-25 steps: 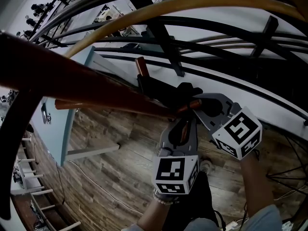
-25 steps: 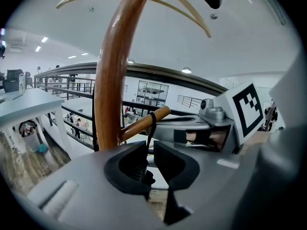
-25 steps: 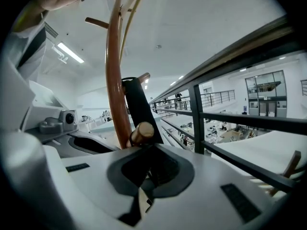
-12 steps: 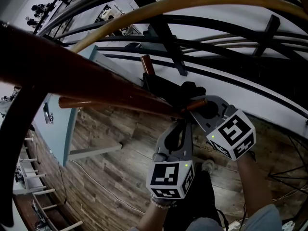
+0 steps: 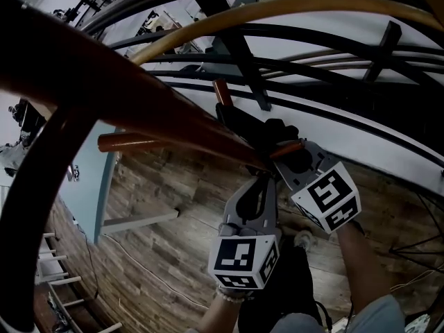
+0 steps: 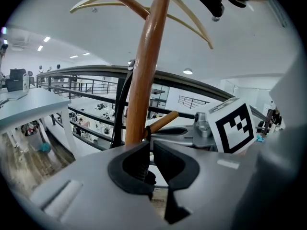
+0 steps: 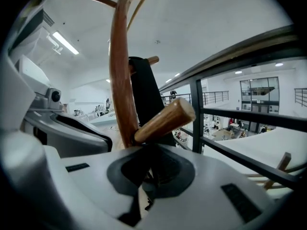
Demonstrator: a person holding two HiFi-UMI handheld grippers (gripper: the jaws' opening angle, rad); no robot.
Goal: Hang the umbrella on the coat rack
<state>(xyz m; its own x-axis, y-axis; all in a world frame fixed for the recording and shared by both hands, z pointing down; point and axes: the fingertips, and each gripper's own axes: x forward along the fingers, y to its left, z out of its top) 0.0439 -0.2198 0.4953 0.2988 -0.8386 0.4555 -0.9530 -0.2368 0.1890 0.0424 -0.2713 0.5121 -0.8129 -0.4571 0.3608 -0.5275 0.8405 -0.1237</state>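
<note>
Both grippers crowd the rack pole to hook the black umbrella, held against it, onto a peg. The left gripper has narrow jaws on the umbrella's dark ribbed fabric. The right gripper has its jaws pinched on something dark, likely the strap. Only the head view shows the umbrella's wooden end.

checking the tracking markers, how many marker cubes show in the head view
2. One cube sits low centre on the left hand-held gripper; the other cube, up and right of it, on the right hand-held gripper. Neither is hidden.
</note>
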